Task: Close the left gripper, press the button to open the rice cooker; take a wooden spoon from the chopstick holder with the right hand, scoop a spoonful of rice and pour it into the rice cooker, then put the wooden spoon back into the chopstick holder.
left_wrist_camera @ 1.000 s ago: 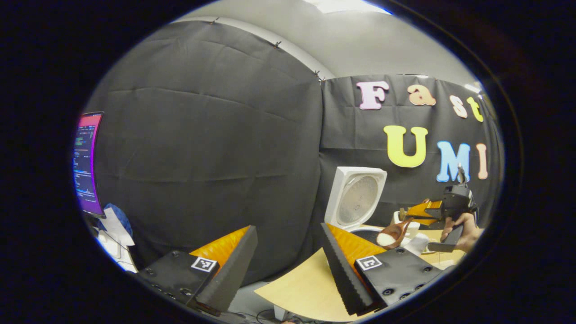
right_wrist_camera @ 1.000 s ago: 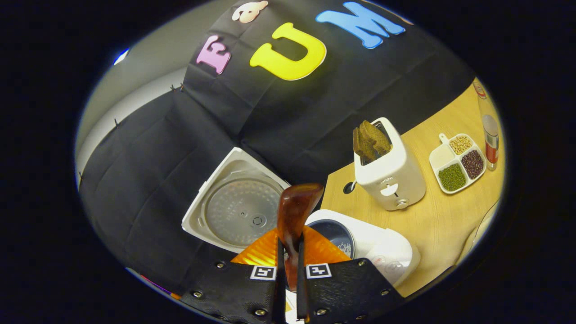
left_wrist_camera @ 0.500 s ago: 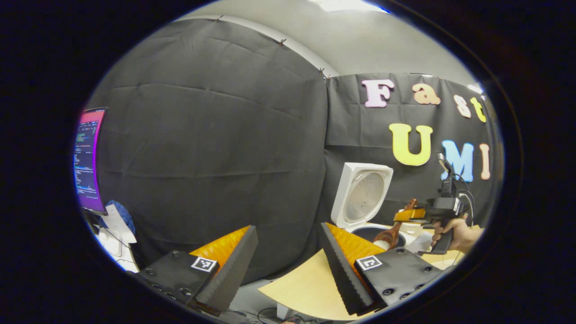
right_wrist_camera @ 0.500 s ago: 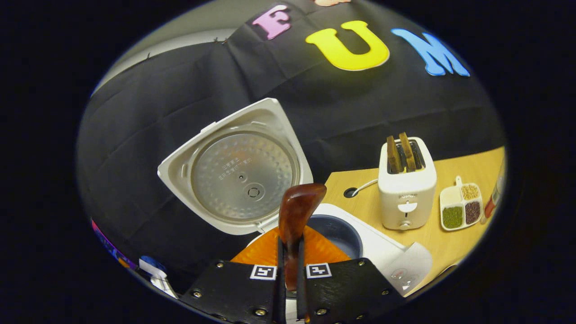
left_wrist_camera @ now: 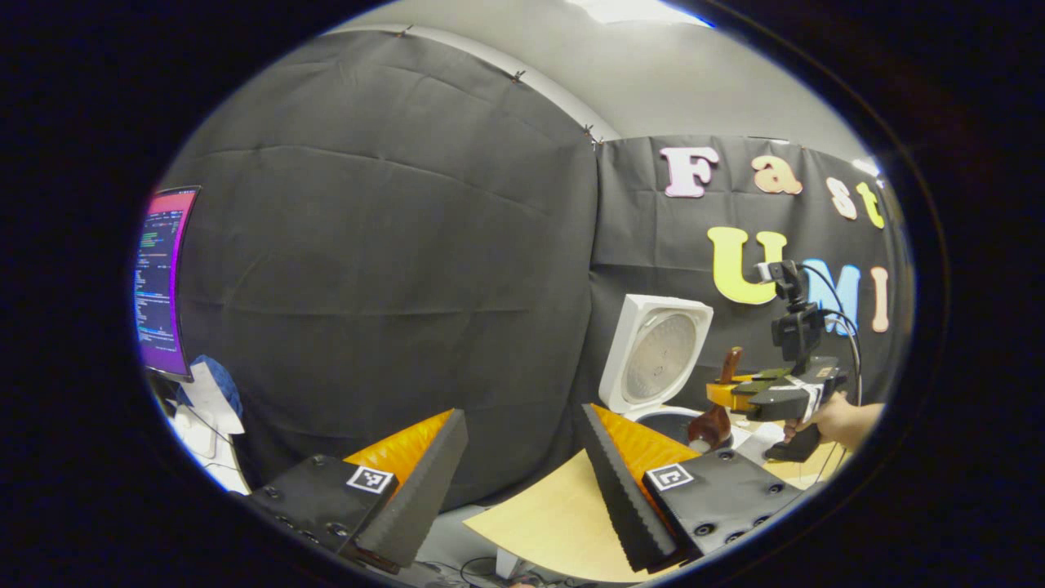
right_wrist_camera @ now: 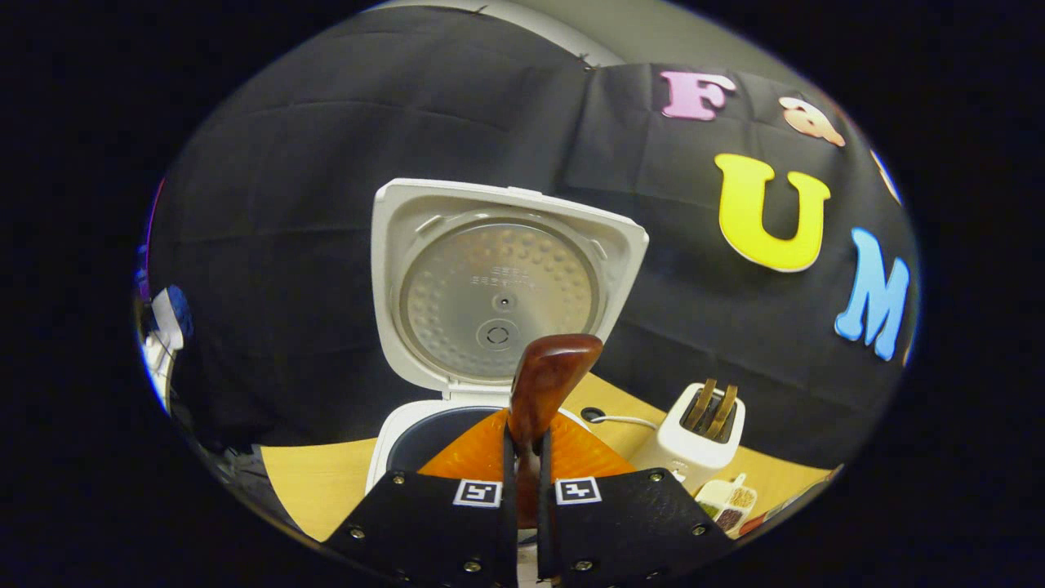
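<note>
Right gripper (right_wrist_camera: 522, 465) clamped on glossy reddish-brown wooden spoon (right_wrist_camera: 545, 384), handle upright between black ribbed fingers. White rice cooker (right_wrist_camera: 392, 445) on pale wood desk (right_wrist_camera: 314, 482), square lid raised, dimpled metal inner plate. Left gripper (left_wrist_camera: 522, 482) fingers spread apart, empty, off desk edge. White toaster (right_wrist_camera: 682, 445) near cooker.

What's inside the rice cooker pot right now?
The rice cooker stands with its lid up, showing a dark inner pot. The right gripper and its wooden spoon cover the pot's bottom, so any rice is hidden.
</note>
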A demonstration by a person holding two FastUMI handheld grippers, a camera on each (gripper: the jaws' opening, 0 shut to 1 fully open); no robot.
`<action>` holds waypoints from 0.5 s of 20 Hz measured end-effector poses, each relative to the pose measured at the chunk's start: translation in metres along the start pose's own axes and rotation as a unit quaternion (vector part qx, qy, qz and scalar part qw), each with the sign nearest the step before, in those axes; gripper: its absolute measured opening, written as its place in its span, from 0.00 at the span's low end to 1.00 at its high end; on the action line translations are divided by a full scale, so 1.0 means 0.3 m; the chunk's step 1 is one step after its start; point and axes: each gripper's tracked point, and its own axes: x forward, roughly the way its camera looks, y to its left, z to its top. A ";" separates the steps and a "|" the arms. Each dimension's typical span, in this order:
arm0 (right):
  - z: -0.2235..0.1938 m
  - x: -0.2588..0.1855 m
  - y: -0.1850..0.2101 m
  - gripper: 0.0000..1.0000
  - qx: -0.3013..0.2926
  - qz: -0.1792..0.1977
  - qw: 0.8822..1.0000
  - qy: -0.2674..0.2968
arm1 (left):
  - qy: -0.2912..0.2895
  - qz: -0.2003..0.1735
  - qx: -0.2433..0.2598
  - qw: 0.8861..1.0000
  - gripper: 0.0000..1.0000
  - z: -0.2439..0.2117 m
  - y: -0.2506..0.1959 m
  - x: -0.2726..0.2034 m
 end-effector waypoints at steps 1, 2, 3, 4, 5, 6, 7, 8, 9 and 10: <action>0.005 0.000 0.002 0.10 -0.023 -0.005 1.000 -0.001 | 0.000 -0.001 0.003 1.000 0.97 -0.009 -0.003 -0.006; 0.015 -0.002 -0.001 0.10 -0.050 -0.013 0.999 -0.004 | 0.002 -0.001 0.004 1.000 0.99 -0.018 -0.004 -0.002; 0.021 -0.004 -0.007 0.10 -0.070 -0.019 0.997 -0.005 | 0.003 -0.002 0.002 1.000 0.99 -0.022 -0.001 -0.002; 0.024 -0.011 -0.010 0.10 -0.083 -0.023 0.996 -0.008 | 0.003 -0.002 -0.001 1.000 0.99 -0.021 -0.002 0.000; 0.024 -0.014 -0.009 0.10 -0.085 -0.022 0.996 -0.008 | 0.002 -0.002 -0.004 1.000 0.99 -0.018 -0.002 -0.004; 0.019 -0.015 -0.008 0.10 -0.075 -0.020 0.997 -0.005 | 0.002 -0.003 -0.006 1.000 0.99 -0.011 0.000 -0.004; 0.014 -0.010 -0.008 0.10 -0.055 -0.016 0.998 -0.004 | 0.001 -0.003 -0.006 1.000 0.97 -0.015 0.004 -0.001; 0.016 -0.015 -0.010 0.10 -0.026 -0.012 1.000 -0.004 | 0.001 -0.003 -0.006 1.000 0.99 -0.011 0.004 0.001; 0.027 -0.029 -0.023 0.10 0.009 -0.007 1.000 -0.006 | 0.000 -0.005 -0.006 1.000 0.99 -0.008 0.001 0.002; 0.039 -0.045 -0.039 0.10 0.048 -0.001 0.999 -0.010 | 0.000 -0.007 -0.007 1.000 0.99 -0.005 -0.007 0.004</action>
